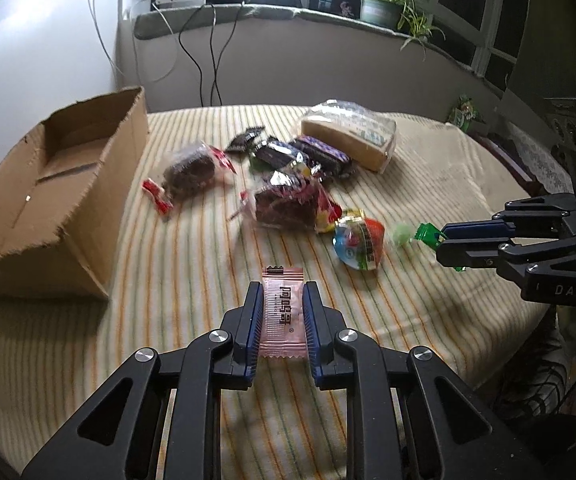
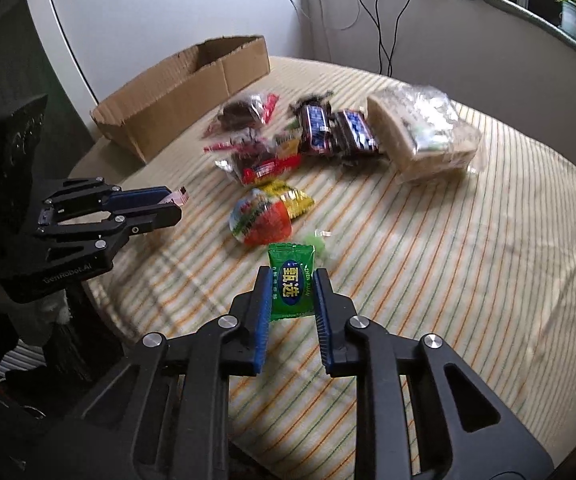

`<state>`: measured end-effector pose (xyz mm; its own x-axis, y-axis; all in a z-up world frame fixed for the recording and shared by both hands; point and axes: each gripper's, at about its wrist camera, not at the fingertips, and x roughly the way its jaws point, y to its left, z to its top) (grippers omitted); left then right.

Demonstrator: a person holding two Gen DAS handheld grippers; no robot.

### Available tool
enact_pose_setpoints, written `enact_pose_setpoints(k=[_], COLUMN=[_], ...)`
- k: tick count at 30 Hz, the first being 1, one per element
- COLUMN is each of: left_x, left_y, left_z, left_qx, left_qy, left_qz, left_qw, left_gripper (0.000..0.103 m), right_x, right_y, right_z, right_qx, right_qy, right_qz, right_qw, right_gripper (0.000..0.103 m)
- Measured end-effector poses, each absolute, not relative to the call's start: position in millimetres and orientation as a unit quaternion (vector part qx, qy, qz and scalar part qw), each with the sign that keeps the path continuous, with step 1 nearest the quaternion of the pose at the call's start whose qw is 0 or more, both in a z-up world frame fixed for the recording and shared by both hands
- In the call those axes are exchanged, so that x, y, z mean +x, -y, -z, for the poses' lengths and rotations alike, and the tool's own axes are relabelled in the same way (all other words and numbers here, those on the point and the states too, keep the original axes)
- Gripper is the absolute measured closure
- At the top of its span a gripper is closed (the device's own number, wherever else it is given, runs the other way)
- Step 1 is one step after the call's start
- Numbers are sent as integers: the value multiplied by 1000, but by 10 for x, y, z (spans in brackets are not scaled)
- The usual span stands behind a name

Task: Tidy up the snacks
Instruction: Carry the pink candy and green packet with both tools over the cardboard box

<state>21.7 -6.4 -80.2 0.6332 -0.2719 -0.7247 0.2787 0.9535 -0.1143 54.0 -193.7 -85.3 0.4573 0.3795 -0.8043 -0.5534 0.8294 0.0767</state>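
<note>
In the view from my left wrist, my left gripper [image 1: 280,300] is closed on a pink sachet [image 1: 282,316]; the blue pads press its two long edges, and it is held above the striped cloth [image 1: 192,264] of the table. The cardboard box [image 1: 48,200] stands at the left on the cloth, open at the top. Beyond my fingers the snacks lie in a loose heap: a round colourful jelly cup [image 1: 357,242], two clear packs of dark cake [image 1: 192,170], dark blue chocolate bars [image 1: 307,156] and a wrapped loaf of bread slices [image 1: 351,136] behind them. At the right my right gripper [image 1: 441,242] comes in from the side with something green pinched at its tip.

In the view from my right wrist, my right gripper [image 2: 291,292] is closed on a green candy packet [image 2: 291,282], which sits between the blue pads, above the cloth [image 2: 447,280]. Just beyond it lie the jelly cup [image 2: 260,220] and a yellow packet [image 2: 293,200]. The chocolate bars [image 2: 335,130] and the bread [image 2: 419,136] are further away, and the box [image 2: 184,92] is at the far left edge of the table. My left gripper [image 2: 176,206] is at the left, with the pink sachet showing at its tip.
</note>
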Motion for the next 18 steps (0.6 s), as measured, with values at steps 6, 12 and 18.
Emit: enact_pose_setpoints(k=[6, 12, 18], left_x=[247, 310, 348], left_y=[-69, -326, -673], left_z=[631, 505, 396], left_qx=[4, -2, -14], left_qy=[-378, -361, -342], left_qz=[141, 118, 89], left_qw=[915, 925, 935], left_gripper=[85, 85, 85], right_x=[610, 745, 916], right_y=[1763, 1426, 1031], right_z=[655, 486, 389], right_qx=[-110, -117, -123], right_qy=[-419, -395, -382], right_qz=[-278, -293, -308], right_qw=[857, 863, 863], right_gripper=[82, 82, 82])
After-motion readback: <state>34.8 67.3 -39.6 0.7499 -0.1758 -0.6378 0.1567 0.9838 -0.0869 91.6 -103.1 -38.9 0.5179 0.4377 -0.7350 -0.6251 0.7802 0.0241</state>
